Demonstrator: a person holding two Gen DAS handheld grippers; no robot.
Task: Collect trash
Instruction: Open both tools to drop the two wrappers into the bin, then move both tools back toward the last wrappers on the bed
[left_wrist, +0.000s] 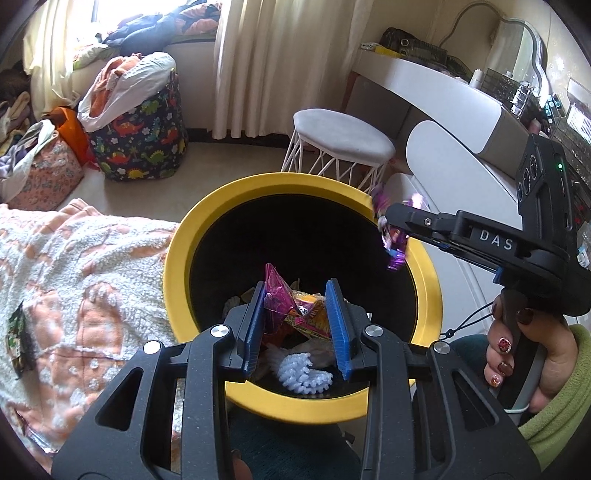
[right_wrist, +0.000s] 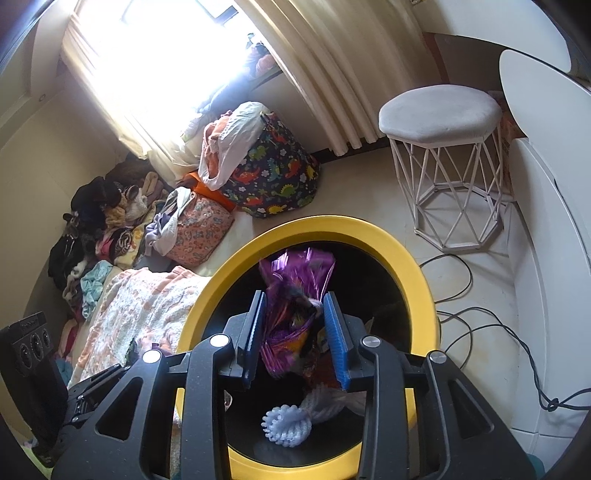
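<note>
Gripping a pink-and-yellow wrapper (left_wrist: 295, 310), the left gripper (left_wrist: 295, 325) hangs inside the yellow rim (left_wrist: 177, 243) of the black bin. Right gripper (right_wrist: 295, 332), jaws parted, has a blurred purple wrapper (right_wrist: 295, 291) between its pads over the bin mouth. Bedspread (left_wrist: 74, 266) abuts the rim's left; stool (left_wrist: 341, 142) stands beyond.

My left gripper (left_wrist: 295, 325) has ribbed blue plastic pads (left_wrist: 341, 332) on matt black plastic, with bright metal pins. The pink wrapper (left_wrist: 280, 299) and purple wrapper (right_wrist: 291, 295) look like glossy, crinkled foil. The bin rim (left_wrist: 177, 236) is smooth yellow plastic. The blanket (left_wrist: 74, 277) is nubbly fleece cloth.
</note>
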